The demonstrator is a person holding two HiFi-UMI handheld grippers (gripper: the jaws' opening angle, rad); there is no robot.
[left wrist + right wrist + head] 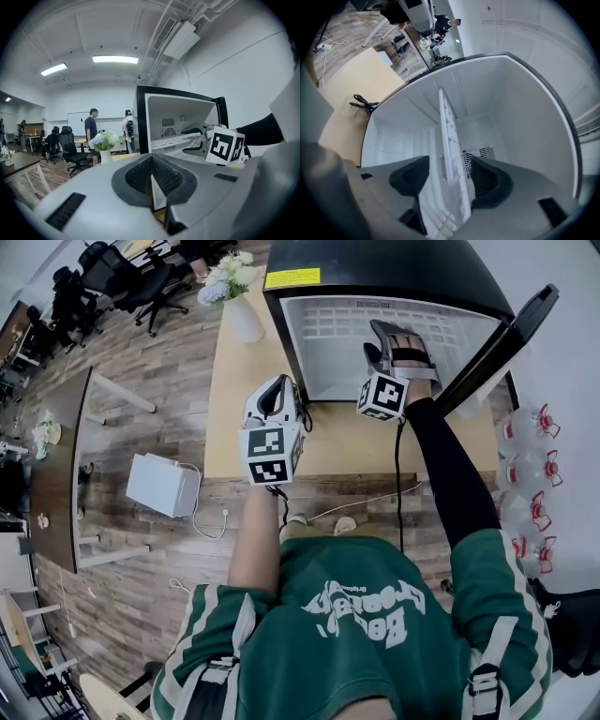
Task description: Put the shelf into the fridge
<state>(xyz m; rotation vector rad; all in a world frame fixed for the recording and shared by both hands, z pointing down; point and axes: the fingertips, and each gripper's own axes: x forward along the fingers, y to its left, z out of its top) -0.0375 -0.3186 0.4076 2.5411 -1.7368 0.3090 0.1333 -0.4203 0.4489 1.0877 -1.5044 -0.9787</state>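
Head view. The fridge (pixel 394 268) stands at the far end of a pale wood table (pixel 234 390) with its door (pixel 506 338) swung open to the right. The white grid shelf (pixel 328 334) lies inside the cavity. The right gripper (pixel 392 341) reaches in over the shelf's near right part. The left gripper (pixel 278 390) hangs to the left over the table, near the fridge mouth and well apart from the shelf. A vase of flowers (pixel 234 287) stands far left on the table.

Left gripper view. The left gripper (pixel 151 174) has its pads met, with nothing between them. Beyond it the fridge (pixel 140 122) gapes open. The shelf (pixel 180 139) runs roughly level across the cavity. The right gripper's marker cube (pixel 225 145) sits at the shelf's near edge.

Right gripper view. The right gripper (pixel 447 176) has its jaws standing apart. The shelf (pixel 451 140) runs edge-on between them, toward the vents (pixel 480 152) on the back wall. The left pad is clear of the shelf and the right pad is just beside it, so there is no clamp.

Handling, as I judge it. The shelf is thin, moulded and stiff, and probably light. Its surface is smooth, so it could slip. A grip should bite across the near edge bar, not the open grid. A grip at one corner would let it tilt or bind. I cannot tell whether it is seated on the side rails.
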